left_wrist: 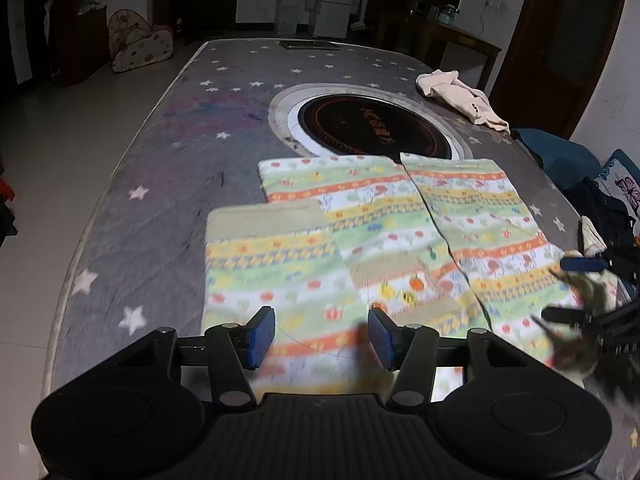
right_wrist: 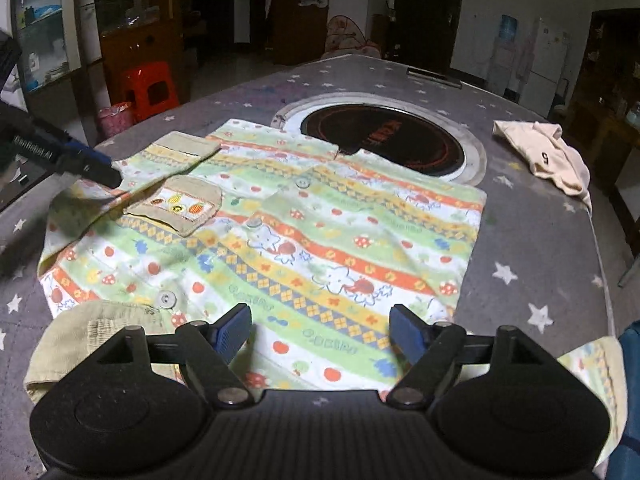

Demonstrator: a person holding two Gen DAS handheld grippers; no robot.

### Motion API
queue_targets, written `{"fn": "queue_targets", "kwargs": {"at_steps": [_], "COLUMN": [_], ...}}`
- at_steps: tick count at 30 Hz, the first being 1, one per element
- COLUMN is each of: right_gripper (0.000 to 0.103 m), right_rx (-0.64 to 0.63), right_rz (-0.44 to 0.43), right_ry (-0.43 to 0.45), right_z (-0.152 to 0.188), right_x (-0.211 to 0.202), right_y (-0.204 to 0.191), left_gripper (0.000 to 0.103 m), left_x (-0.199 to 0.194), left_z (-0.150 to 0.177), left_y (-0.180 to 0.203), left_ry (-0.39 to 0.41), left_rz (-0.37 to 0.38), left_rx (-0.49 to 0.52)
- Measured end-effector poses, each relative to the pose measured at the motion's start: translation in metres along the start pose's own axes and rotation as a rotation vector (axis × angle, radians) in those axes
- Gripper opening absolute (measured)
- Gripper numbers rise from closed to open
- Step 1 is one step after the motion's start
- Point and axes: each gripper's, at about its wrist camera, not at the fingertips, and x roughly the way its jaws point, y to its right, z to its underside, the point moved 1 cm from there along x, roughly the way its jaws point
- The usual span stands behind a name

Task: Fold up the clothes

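Observation:
A child's button shirt, striped green, orange, yellow and white with a khaki chest pocket, lies front up on the grey star-print table. One sleeve lies folded across its front, its khaki cuff on top. My left gripper hovers open over the hem side by that sleeve, nothing between its pads. My right gripper is open wide above the shirt near the khaki collar. Blurred khaki cloth shows beside it in the left wrist view; contact is unclear.
A round black hob is set into the table just beyond the shirt. A beige garment lies crumpled at the far right. A dark flat object rests at the far edge. A red stool stands on the floor.

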Motion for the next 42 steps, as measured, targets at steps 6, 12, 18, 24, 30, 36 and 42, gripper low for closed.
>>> {"fn": "queue_targets", "kwargs": {"at_steps": [6,12,18,24,30,36,42], "right_gripper": [0.083,0.088,0.096,0.103,0.103,0.103,0.103], "right_rx": [0.04,0.051,0.05,0.053,0.056,0.054,0.053], "right_rz": [0.0,-0.003,-0.006,-0.002,-0.001,0.001,0.003], "right_ry": [-0.006,-0.009,-0.002,0.011,0.032,0.066,0.106], "right_z": [0.005,0.008,0.009,0.012,0.015,0.02,0.025], "right_x": [0.009,0.014,0.016,0.017,0.016,0.015,0.014], "right_y": [0.004,0.004,0.003,-0.001,-0.002,-0.002,-0.002], "left_gripper": [0.057,0.057,0.057,0.045,0.011,0.003,0.003], "left_x": [0.03,0.062,0.076,0.077,0.069,0.041,-0.008], "left_z": [-0.026,-0.044,-0.049,-0.046,-0.047,-0.046,-0.037], "left_y": [0.008,0.01,0.013,0.016,0.003,-0.012,-0.04], "left_ry": [-0.01,-0.039,-0.043,-0.027,-0.008,0.045,0.115], "left_rz": [-0.04,-0.091,-0.132,-0.165,-0.164,-0.138,-0.149], "left_rx": [-0.006,-0.019,-0.011,0.028,-0.011,-0.073,-0.128]}}
